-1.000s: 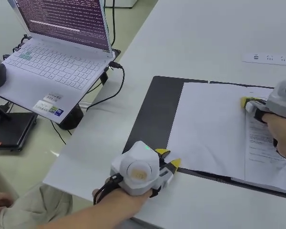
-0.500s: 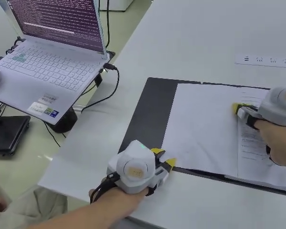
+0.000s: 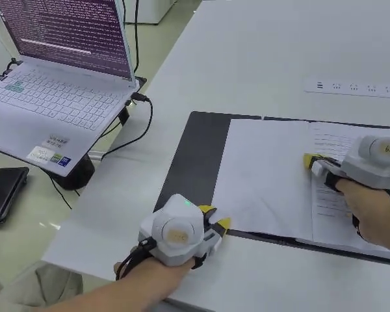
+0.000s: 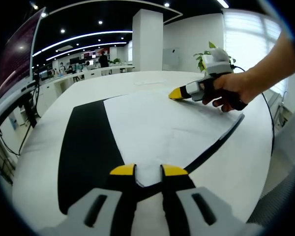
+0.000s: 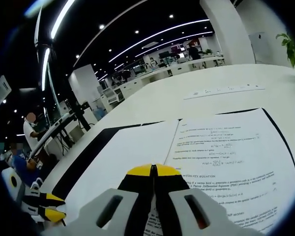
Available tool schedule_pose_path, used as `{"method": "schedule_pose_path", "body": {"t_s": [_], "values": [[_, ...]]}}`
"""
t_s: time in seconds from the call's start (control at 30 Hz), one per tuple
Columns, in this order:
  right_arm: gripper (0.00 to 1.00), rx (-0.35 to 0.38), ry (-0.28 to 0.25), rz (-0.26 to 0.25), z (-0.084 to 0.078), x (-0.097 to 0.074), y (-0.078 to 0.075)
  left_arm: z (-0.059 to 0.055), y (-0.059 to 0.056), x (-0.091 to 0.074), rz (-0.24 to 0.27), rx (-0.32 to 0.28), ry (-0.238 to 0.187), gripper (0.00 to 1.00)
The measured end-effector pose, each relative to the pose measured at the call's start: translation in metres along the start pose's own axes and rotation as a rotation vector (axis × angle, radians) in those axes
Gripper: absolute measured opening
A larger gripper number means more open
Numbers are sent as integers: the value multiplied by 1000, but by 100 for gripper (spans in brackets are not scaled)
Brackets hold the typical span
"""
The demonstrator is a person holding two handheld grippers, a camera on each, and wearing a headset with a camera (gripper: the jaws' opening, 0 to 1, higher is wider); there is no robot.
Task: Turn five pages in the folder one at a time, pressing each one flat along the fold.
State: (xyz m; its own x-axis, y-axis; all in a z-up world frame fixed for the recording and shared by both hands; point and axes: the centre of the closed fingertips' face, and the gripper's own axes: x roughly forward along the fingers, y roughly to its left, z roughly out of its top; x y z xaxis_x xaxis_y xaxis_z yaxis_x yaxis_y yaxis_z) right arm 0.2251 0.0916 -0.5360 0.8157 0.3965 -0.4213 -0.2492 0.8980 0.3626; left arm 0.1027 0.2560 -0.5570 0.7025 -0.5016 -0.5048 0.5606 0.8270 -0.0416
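Observation:
The folder lies open on the white table, its black inside cover [image 3: 194, 159] bare at the left. A blank turned page [image 3: 263, 175] lies flat over it, and a printed page [image 3: 341, 146] fills the right half. My right gripper [image 3: 309, 160] is shut, its yellow tips resting on the paper at the fold [image 5: 173, 142]; the same gripper [image 4: 178, 93] sits at the far side of the blank page [image 4: 157, 128]. My left gripper [image 3: 216, 220] rests at the folder's near edge, jaws a little open, with the page's near corner [image 4: 147, 179] just ahead of its tips.
An open laptop [image 3: 58, 71] on a stand sits off the table's left edge, its cable [image 3: 135, 133] hanging beside it. A white power strip [image 3: 354, 88] lies beyond the folder. The table's near edge runs just under my left hand.
The right gripper has slid along the fold toward me. The left gripper has stayed at the folder's near edge. The head camera has shifted.

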Motion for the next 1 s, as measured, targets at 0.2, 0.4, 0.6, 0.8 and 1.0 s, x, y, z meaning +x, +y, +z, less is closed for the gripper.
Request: {"method": "schedule_pose_path", "body": {"t_s": [0.2,0.4,0.6,0.8,1.0], "values": [[0,12,-3,2,-4,-6,2,0,0,0,1,0,2,18],[0,26,-5,6,-10,-16,5,1,-1,0,0,1,0,18],[0,48,11,23,-19,-28,10,1,-1,0,0,2,0,18],[0,39,12,44,-28,-39,18,1,-2,0,0,3,0,18],[0,16,25,66,-37,-49,23,1,-2,0,0,3,0,18]]}}
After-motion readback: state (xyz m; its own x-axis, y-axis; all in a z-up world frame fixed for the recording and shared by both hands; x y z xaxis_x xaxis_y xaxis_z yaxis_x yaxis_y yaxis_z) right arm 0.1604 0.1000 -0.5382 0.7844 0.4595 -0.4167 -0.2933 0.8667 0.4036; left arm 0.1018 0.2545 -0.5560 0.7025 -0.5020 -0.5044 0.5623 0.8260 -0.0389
